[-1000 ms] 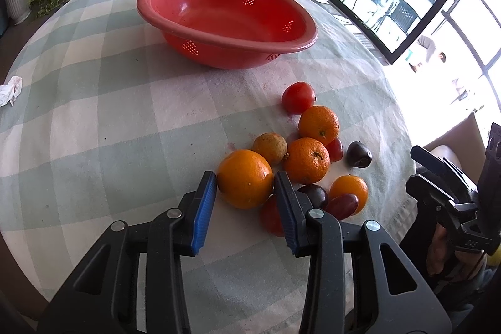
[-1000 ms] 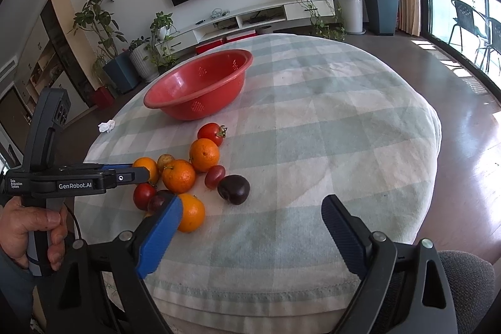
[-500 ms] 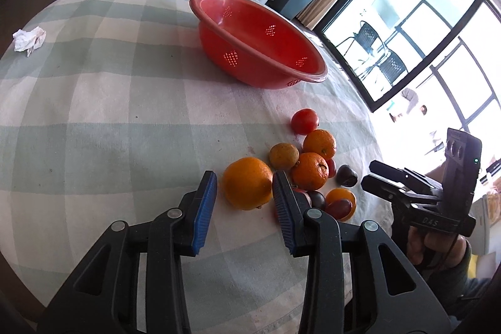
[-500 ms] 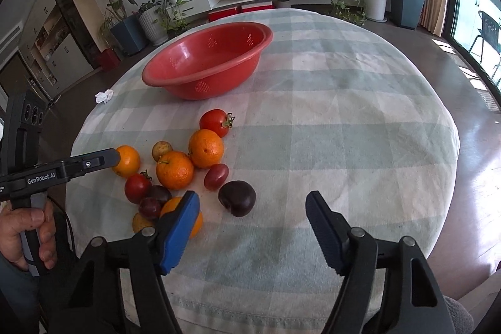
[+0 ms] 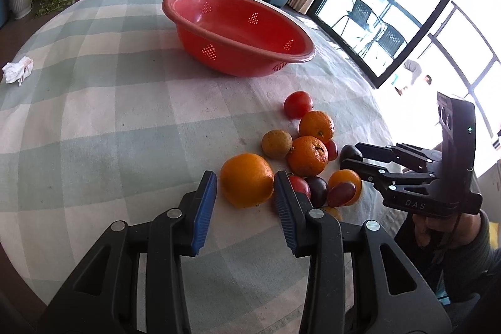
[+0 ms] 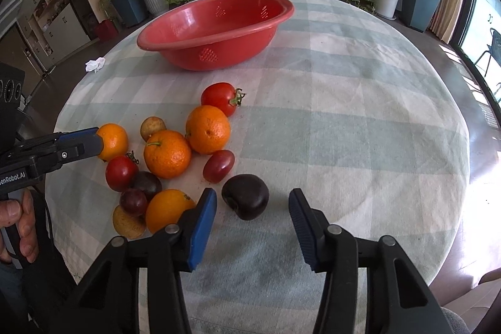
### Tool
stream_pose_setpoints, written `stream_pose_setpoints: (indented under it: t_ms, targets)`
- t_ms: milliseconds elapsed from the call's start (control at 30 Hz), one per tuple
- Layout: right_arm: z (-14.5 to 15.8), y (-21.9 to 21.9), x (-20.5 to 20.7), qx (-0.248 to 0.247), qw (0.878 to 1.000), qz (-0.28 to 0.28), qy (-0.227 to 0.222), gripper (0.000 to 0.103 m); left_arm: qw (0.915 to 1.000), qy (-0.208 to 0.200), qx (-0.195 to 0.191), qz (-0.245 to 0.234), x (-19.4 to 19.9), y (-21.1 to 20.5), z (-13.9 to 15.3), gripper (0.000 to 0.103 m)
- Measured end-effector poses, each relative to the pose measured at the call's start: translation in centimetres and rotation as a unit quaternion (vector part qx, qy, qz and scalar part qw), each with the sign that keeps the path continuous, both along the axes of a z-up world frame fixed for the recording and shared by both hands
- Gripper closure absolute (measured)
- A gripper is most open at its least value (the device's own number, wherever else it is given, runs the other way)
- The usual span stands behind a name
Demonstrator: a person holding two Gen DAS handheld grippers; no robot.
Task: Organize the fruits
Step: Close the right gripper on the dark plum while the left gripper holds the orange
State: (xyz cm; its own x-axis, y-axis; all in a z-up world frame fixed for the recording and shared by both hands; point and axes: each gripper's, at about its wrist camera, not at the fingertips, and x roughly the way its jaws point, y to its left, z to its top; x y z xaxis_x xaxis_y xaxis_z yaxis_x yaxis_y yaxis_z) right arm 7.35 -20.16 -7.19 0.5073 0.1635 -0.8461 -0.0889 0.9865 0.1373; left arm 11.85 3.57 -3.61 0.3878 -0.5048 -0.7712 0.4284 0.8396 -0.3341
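- Round table with green-and-white checked cloth (image 6: 344,115); every item below rests on it.
- Red perforated basin (image 6: 216,30) stands at the far side of the cloth, upright, nothing visible inside.
- Left gripper (image 5: 245,199): fingers parted, straddling the large orange (image 5: 246,180) at the left end of the fruit cluster. Right pad looks to be at the orange's skin; a sliver of cloth shows beside the left pad. Orange sits on the cloth, not lifted.
- Right gripper (image 6: 252,221): fingers wide apart, nothing held. Dark plum (image 6: 245,196) lies between the pads, nearer the left one, touching neither.
- Fruit cluster near the table's near edge, well apart from the basin: two mandarins (image 6: 207,129) touching side by side, a third orange (image 6: 167,208) just left of the right gripper's left pad.
- Stemmed tomato (image 6: 220,98) at the far end of the cluster, beside the far mandarin.
- Small red plum (image 6: 219,166) between mandarins and dark plum.
- Crumpled white tissue (image 6: 95,64) at the far-left table edge.
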Motion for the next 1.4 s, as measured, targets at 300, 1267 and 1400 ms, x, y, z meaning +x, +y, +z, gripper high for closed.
stream_pose_setpoints:
  t_ms: [300,1267,1400]
  targets:
    - [0.1,-0.3,0.0,0.001,1.000,-0.007,-0.004,0.051,0.9975,0.009,0.068,-0.015,0.6,-2.6,0.4,0.056]
    - [0.4,-0.8,-0.5,0.021,0.999,0.000,-0.024,0.051,0.9972,0.005,0.074,-0.009,0.0,-1.6,1.9,0.069]
    - [0.2,-0.4,-0.3,0.018,1.000,0.006,-0.022,0.052,0.9975,0.009,0.070,-0.007,-0.3,-1.1,1.5,0.069]
